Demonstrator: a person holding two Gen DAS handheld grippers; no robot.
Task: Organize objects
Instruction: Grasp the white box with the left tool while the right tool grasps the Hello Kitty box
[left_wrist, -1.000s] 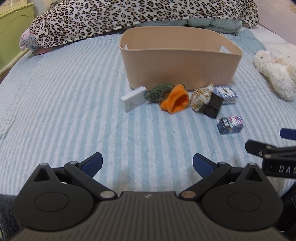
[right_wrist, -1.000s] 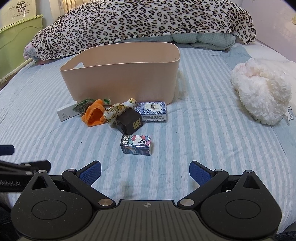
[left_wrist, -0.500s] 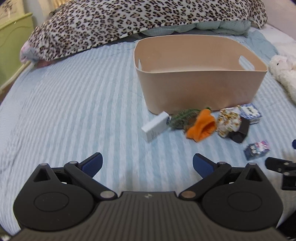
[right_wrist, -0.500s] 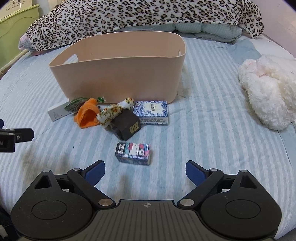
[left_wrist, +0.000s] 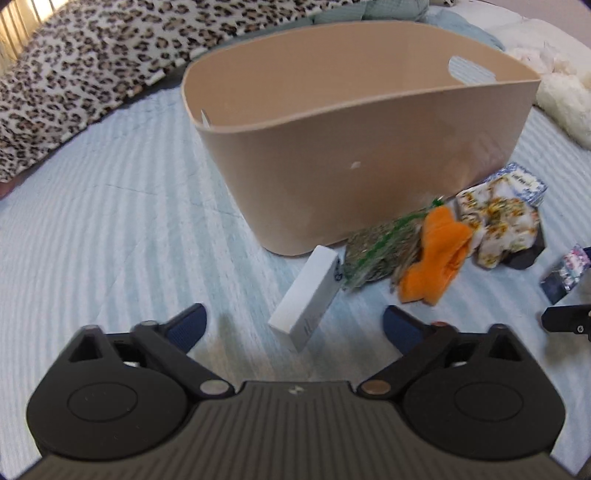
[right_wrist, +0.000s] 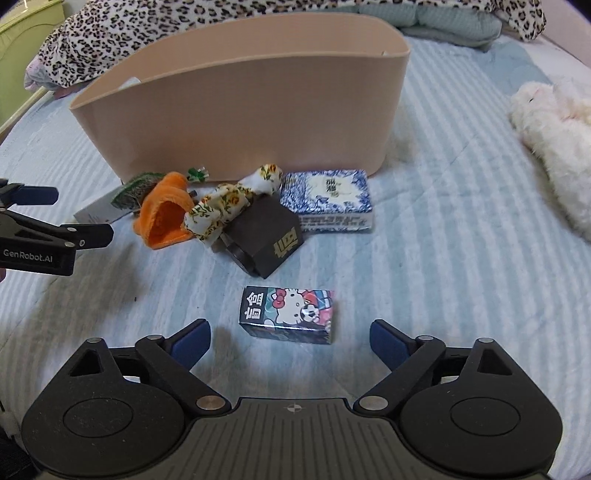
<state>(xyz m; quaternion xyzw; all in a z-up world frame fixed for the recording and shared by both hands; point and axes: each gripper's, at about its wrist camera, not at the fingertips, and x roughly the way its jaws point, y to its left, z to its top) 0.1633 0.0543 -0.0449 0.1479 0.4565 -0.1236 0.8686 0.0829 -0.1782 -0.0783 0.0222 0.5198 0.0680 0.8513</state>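
Note:
A tan oval basket (left_wrist: 354, 140) (right_wrist: 251, 110) stands on the striped bed. In front of it lie a white box (left_wrist: 306, 297), a green packet (left_wrist: 380, 251), an orange cloth piece (left_wrist: 436, 258) (right_wrist: 166, 218), a floral cloth (left_wrist: 495, 225) (right_wrist: 229, 203), a black box (right_wrist: 266, 240), a blue-white box (right_wrist: 327, 199) and a cartoon box (right_wrist: 290, 314). My left gripper (left_wrist: 293, 325) is open and empty, with the white box's near end between its fingers. My right gripper (right_wrist: 290, 341) is open and empty, with the cartoon box just ahead between its fingers.
A leopard-print blanket (left_wrist: 74, 66) (right_wrist: 147, 29) lies behind the basket. A white plush toy (right_wrist: 554, 125) (left_wrist: 561, 96) lies on the right. A green cabinet (right_wrist: 22, 40) stands at the far left. The left gripper shows in the right wrist view (right_wrist: 55, 225).
Both grippers have moved forward and down toward the objects. The white box now sits between the left fingers and the cartoon box just ahead of the right fingers. Both stay open.

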